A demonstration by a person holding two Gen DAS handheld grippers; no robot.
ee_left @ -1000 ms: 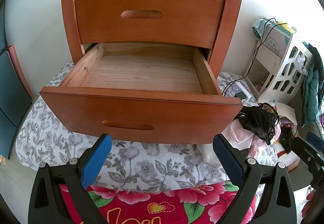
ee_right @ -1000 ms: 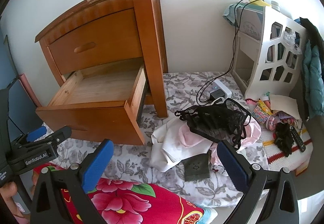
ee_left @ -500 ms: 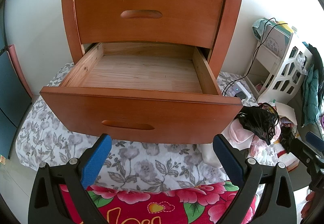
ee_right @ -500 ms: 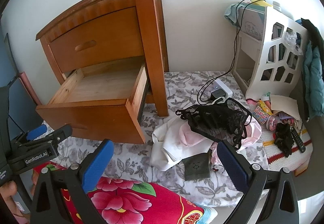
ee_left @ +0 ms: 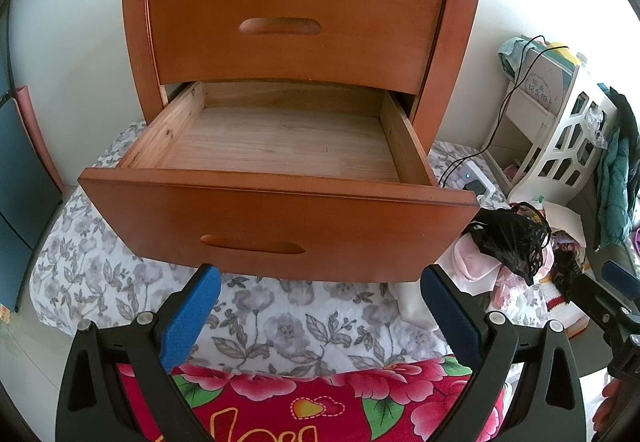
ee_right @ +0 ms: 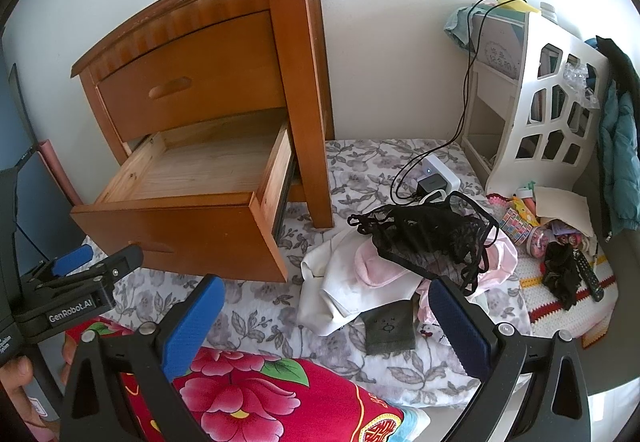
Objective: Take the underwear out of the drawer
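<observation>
The lower drawer (ee_left: 276,178) of the wooden nightstand (ee_left: 300,2) is seen pulled out, and only its bare plank floor is shown inside; the upper drawer (ee_left: 296,30) is closed. The left gripper (ee_left: 320,306) is held released just in front of the lower drawer's front panel, its blue-padded fingers (ee_left: 188,316) spread wide with nothing between them, above the grey floral sheet (ee_left: 280,326) and a red flowered quilt (ee_left: 312,402).

The black lace underwear (ee_right: 428,238) is found outside the drawer, draped on top of a heap of white and pink clothes (ee_right: 352,282) on the sheet, to the right of the nightstand's leg. A dark folded cloth (ee_right: 390,328) lies against the heap's near edge. The right gripper (ee_right: 326,322) is likewise held released and empty, with its right finger just beside the heap's near side and apart from the underwear.

A white power strip (ee_right: 438,174) with black cables is seen behind the heap, near a white cut-out shelf (ee_right: 552,114). A remote control (ee_right: 586,274) lies on a striped crochet mat (ee_right: 560,306)
</observation>
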